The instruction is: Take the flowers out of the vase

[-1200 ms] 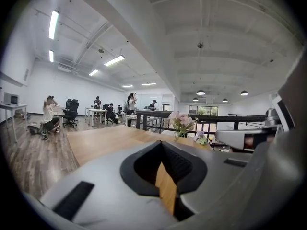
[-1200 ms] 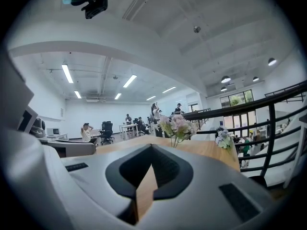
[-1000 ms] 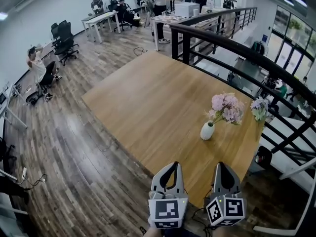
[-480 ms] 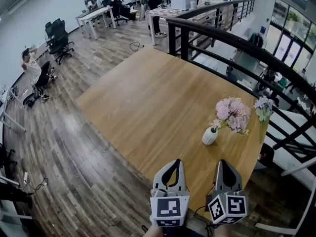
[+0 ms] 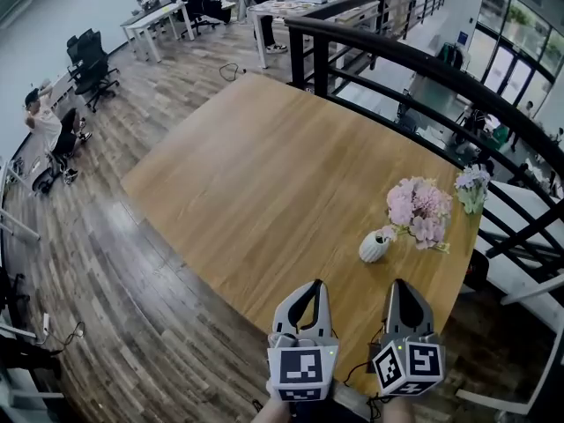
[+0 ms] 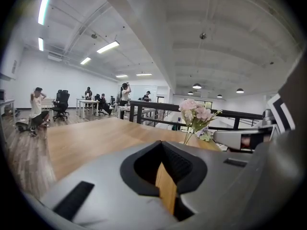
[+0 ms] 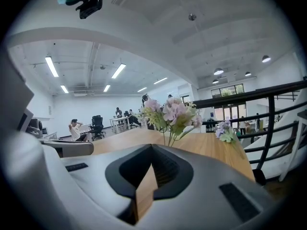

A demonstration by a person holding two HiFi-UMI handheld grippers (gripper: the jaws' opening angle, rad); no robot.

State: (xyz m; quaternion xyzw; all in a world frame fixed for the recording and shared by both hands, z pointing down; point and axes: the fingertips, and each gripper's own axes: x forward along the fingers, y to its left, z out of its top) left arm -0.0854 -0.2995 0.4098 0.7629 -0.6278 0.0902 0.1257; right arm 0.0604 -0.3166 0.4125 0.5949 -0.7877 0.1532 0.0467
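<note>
A small white vase [image 5: 375, 246] stands near the right end of the wooden table [image 5: 264, 174]. It holds a bunch of pink flowers [image 5: 417, 211] that leans to the right. A smaller lilac sprig [image 5: 471, 187] lies at the table's far right edge. My left gripper [image 5: 308, 287] and right gripper [image 5: 402, 287] hang side by side over the table's near edge, short of the vase, both shut and empty. The left gripper view shows the gripper [image 6: 161, 145] with the flowers [image 6: 195, 114] ahead and to its right. In the right gripper view the flowers [image 7: 172, 113] rise straight beyond the gripper [image 7: 151, 147]. The gripper bodies hide the vase in both views.
A black railing [image 5: 414, 64] runs behind the table and along its right side, with a drop beyond it. Wood-plank floor [image 5: 132, 263] lies to the left. People sit at desks [image 5: 154, 20] and on office chairs [image 5: 88, 60] far off.
Both grippers have come forward toward the table together, still shut. The table, vase and flowers now show slightly nearer and lower in the head view.
</note>
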